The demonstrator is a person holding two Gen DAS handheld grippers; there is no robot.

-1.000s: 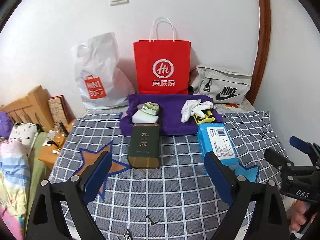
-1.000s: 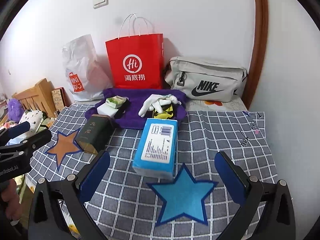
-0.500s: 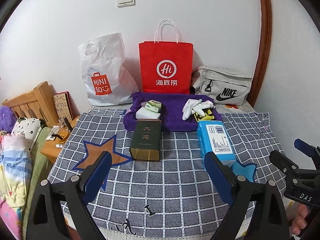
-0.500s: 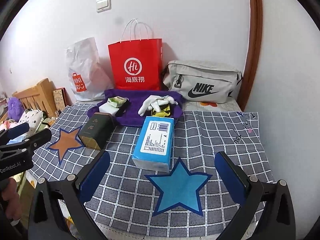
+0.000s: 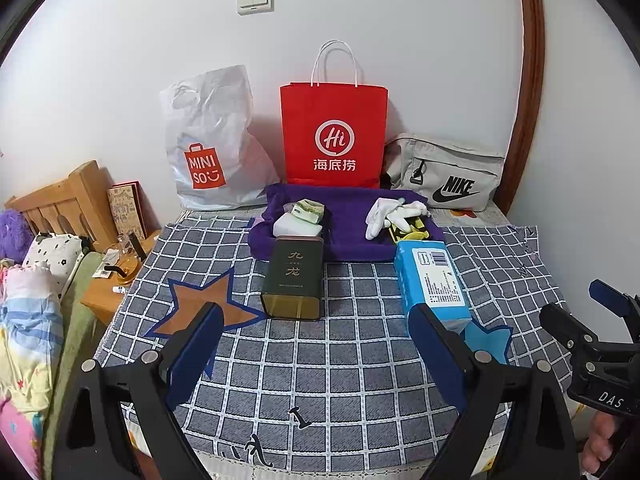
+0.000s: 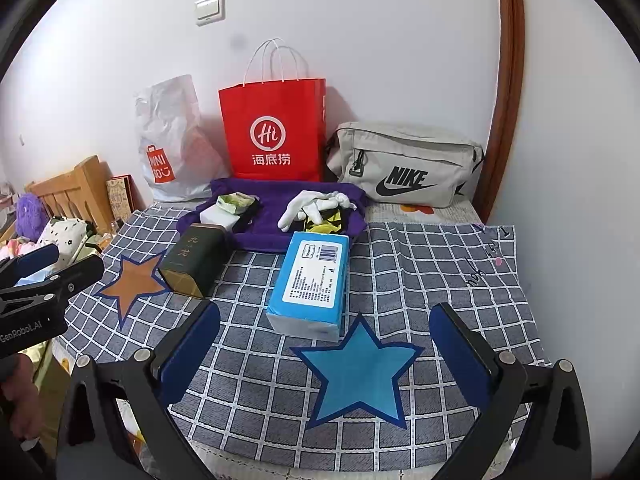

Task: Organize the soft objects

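White gloves [image 6: 316, 205] and packets [image 6: 235, 203] lie in purple tray [image 6: 260, 236].

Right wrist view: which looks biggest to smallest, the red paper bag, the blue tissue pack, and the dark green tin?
1. Red paper bag
2. Blue tissue pack, though nearer the camera
3. Dark green tin

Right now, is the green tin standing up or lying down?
Lying down. The dark green tin rests on its long side on the checked cloth, its printed face up and one end toward the camera.

Left gripper [image 5: 316, 336] gapes above checked cloth [image 5: 340, 360].
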